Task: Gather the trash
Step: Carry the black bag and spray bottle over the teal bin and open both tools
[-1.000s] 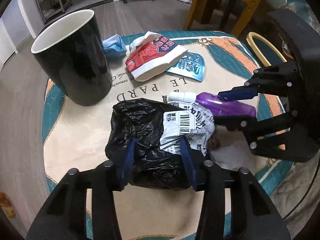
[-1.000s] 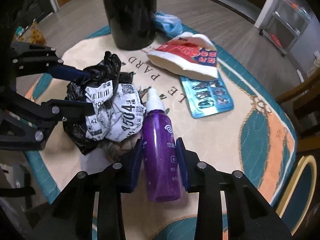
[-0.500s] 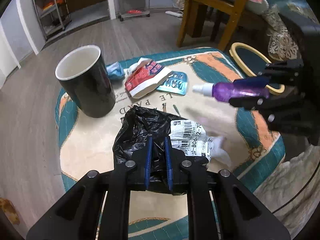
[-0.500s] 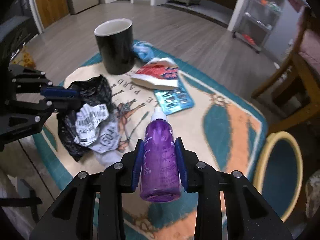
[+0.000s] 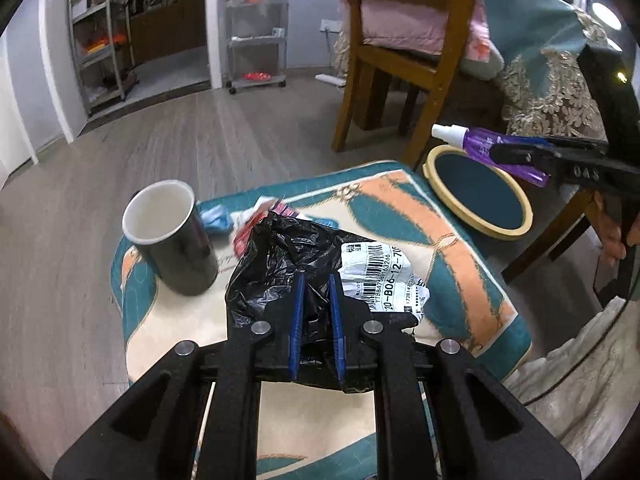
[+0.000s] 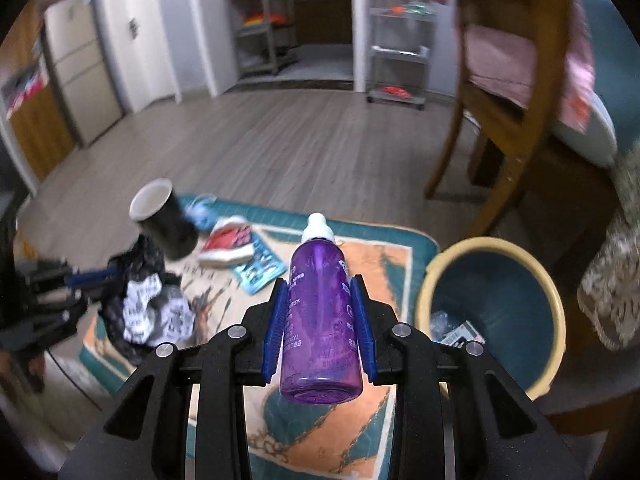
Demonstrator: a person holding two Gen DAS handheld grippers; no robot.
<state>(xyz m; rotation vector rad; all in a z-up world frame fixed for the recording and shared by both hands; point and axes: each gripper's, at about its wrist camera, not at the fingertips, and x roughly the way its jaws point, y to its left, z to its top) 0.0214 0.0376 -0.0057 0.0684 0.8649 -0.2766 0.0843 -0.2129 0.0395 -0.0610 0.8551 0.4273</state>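
My left gripper [image 5: 317,280] is shut on a black plastic bag [image 5: 276,256] with a crumpled white shipping label [image 5: 380,272], held above the mat; it also shows in the right wrist view [image 6: 140,300]. My right gripper [image 6: 320,284] is shut on a purple bottle [image 6: 320,320] with a white cap, raised high, to the left of the teal bin [image 6: 492,304] with a cream rim. The bottle also shows in the left wrist view [image 5: 480,142], over the bin [image 5: 480,196].
A black mug [image 5: 172,236], a red-and-white packet [image 6: 228,240], a blue blister pack [image 6: 258,270] and a blue crumpled scrap [image 5: 216,218] lie on the patterned mat [image 5: 452,240]. A wooden chair [image 5: 400,52] stands behind. The bin holds some wrappers [image 6: 452,328].
Both grippers have risen well above the mat. The right one carried the purple bottle toward the bin. The left one lifted the black bag with the label.
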